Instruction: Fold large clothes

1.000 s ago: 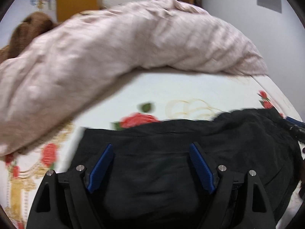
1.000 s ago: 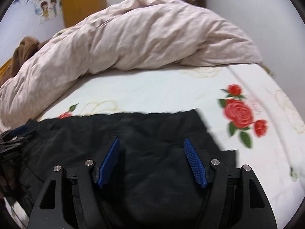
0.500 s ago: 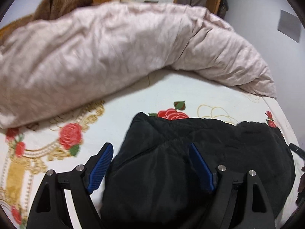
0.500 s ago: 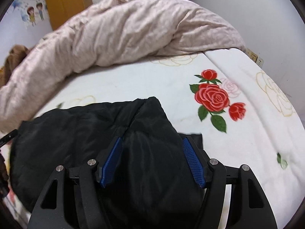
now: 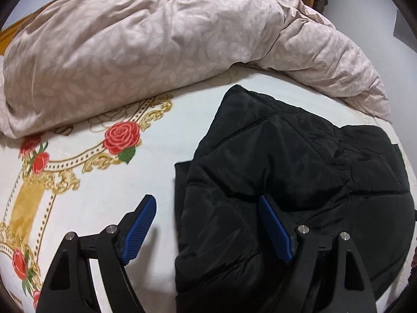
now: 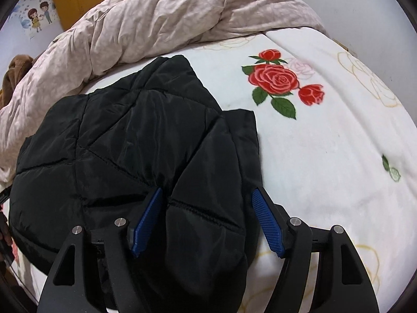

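A white bedsheet (image 5: 86,198) printed with red roses is carrying a rumpled pink duvet (image 5: 161,39) at the far side and, nearer, a black quilted puffer jacket (image 6: 146,140), lying bunched and partly folded. Its long axis is running between the two tools. The left gripper (image 5: 208,228) is straddling the jacket's left edge, released; the right gripper (image 6: 207,220) is straddling the right edge, its jaws opening, pads not pinching the puffy, slippery fabric.

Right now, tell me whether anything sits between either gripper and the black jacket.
Nothing visible does. The left gripper and right gripper each straddle an edge of the black jacket, and the right one's jaws are opening. The pink duvet lies beyond it on the floral sheet.
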Demonstrator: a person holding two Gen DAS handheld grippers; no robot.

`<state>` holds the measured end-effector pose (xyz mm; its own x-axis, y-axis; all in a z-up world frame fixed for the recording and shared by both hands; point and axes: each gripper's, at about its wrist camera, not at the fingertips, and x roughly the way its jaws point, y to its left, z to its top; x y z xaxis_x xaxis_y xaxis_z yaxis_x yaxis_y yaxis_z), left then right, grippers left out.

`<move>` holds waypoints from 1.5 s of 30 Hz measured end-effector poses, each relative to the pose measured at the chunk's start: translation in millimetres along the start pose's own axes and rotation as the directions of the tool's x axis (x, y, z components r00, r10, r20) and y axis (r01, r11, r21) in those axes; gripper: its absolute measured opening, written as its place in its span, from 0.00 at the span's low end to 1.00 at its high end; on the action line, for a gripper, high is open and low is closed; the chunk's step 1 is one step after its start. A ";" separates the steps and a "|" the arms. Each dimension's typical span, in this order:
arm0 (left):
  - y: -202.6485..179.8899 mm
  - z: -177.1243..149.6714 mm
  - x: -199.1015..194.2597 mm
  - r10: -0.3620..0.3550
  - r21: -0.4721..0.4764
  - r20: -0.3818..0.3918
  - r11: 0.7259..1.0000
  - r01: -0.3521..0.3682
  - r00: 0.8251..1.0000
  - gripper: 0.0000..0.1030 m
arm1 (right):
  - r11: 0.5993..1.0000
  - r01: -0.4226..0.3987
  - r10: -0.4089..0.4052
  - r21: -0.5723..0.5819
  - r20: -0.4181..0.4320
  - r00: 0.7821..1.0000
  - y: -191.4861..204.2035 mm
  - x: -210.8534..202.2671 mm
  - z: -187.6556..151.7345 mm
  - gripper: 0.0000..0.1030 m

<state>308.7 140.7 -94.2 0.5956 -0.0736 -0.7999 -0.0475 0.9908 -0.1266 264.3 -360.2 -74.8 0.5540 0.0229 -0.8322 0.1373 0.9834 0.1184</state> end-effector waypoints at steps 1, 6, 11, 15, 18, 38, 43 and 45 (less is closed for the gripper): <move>-2.1 0.7 0.0 0.005 0.003 0.000 1.000 -0.005 1.000 0.80 | 1.000 -0.005 0.005 0.005 -0.004 1.000 -1.5 2.4 1.2 0.68; -2.7 0.9 1.1 0.012 0.013 -0.006 1.000 -0.012 1.000 0.80 | 0.999 -0.025 0.025 0.020 -0.010 1.000 -6.3 7.6 0.1 0.70; -4.2 3.9 5.5 0.016 0.028 -0.013 0.999 -0.016 1.000 0.80 | 0.999 -0.035 0.035 0.028 -0.021 0.999 -9.7 12.1 2.9 0.72; -7.3 7.8 9.5 0.021 0.046 -0.014 0.999 -0.021 1.000 0.80 | 0.999 -0.038 0.038 0.027 -0.023 0.999 -11.4 16.4 8.7 0.72; -7.9 9.1 12.2 0.020 0.047 -0.013 0.999 -0.019 1.000 0.80 | 0.999 -0.044 0.044 0.030 -0.023 0.999 -13.0 20.1 11.8 0.72; 6.8 -8.0 23.1 -0.099 -0.066 -0.042 0.993 0.097 0.994 0.85 | 0.975 -0.174 0.185 0.137 -0.070 0.980 -34.5 31.8 3.8 0.78; 3.3 -8.3 22.8 -0.075 -0.041 -0.041 0.997 0.073 0.996 0.85 | 0.973 -0.186 0.197 0.137 -0.073 0.978 -34.7 36.2 6.3 0.78; 2.5 -7.7 23.4 -0.069 -0.036 -0.045 0.997 0.067 0.997 0.85 | 0.972 -0.189 0.201 0.137 -0.075 0.977 -34.9 37.3 6.6 0.78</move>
<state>316.3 140.6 -117.7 0.5610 -0.1466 -0.8147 -0.0364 0.9789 -0.2013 285.6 -394.9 -106.3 0.5074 0.2331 -0.8296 0.1415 0.9271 0.3470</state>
